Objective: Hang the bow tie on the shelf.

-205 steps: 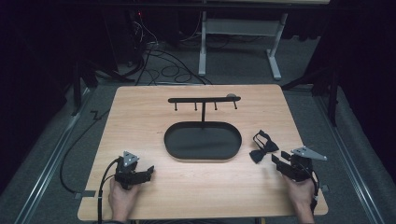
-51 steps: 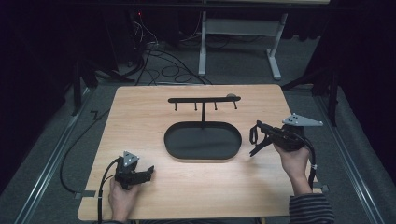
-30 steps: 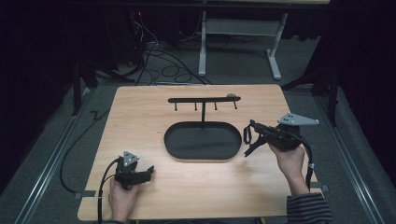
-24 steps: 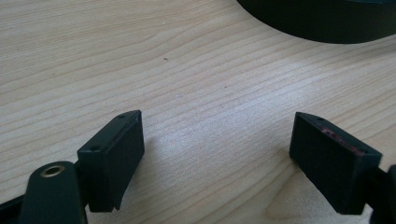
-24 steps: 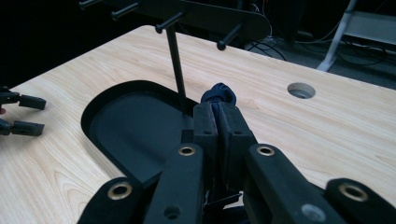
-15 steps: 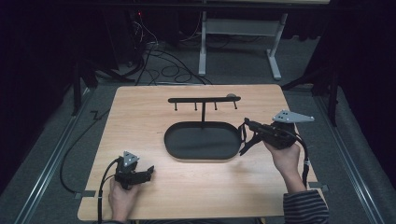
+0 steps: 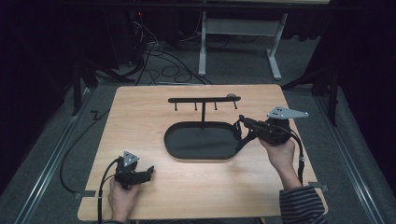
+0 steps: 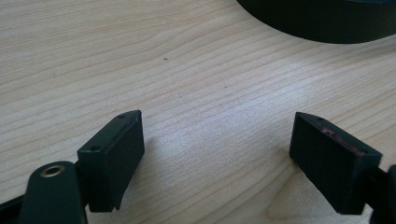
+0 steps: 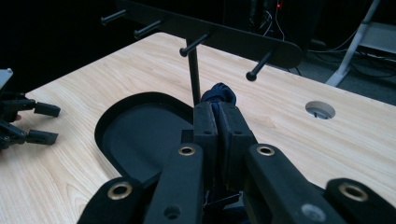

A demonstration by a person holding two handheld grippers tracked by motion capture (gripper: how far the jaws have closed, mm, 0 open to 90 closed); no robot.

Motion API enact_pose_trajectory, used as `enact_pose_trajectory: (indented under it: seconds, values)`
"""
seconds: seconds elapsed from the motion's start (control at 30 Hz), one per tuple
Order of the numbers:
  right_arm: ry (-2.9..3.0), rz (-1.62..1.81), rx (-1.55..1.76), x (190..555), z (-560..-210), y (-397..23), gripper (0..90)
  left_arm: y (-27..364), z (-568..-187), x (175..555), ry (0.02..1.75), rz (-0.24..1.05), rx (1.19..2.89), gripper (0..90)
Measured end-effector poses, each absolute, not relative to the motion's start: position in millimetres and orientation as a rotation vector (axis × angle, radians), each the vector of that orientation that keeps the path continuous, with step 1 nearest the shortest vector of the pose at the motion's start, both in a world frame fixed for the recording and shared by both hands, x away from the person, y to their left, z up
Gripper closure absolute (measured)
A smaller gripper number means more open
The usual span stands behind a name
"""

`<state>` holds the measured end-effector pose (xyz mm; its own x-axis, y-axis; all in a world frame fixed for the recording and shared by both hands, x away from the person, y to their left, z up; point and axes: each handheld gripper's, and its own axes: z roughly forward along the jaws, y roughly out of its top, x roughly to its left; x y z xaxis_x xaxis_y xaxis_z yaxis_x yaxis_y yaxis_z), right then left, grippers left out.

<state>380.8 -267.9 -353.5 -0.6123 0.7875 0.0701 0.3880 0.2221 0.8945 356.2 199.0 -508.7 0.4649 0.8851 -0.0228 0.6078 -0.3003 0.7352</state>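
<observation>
A black hanger stand has a bar with several pegs (image 7: pixel 204 99) on a post above an oval base (image 7: pixel 187 144). My right gripper (image 7: pixel 243 123) hovers over the base's right end, shut on a dark bow-shaped fabric piece (image 7: pixel 240 136) that dangles below the jaws. In the right gripper view the shut gripper (image 9: pixel 217 116) pinches the dark blue fabric (image 9: pixel 219 92) just in front of the post, under the pegged bar (image 9: pixel 210 30). My left gripper (image 7: pixel 149 171) rests on the table at the near left, open; its jaws (image 8: pixel 217 154) stand wide over bare wood.
The wooden table (image 7: pixel 140 121) has a round cable hole (image 9: pixel 320 109) behind the stand. My left gripper (image 9: pixel 44 123) also appears far left in the right gripper view. Cables and a desk frame (image 7: pixel 238 42) lie on the dark floor beyond.
The right gripper has carried the fabric piece leftward, from beside the table's right edge to the stand base's right end. The left gripper has stayed put.
</observation>
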Motion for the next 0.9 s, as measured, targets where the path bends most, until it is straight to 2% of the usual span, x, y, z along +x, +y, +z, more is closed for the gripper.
enact_pose_trajectory:
  seconds: [0.9]
  values:
    - [2.108,1.372,1.04,398,-334,-253,88.7,199,-509,356,1.238,0.515,2.025,18.4]
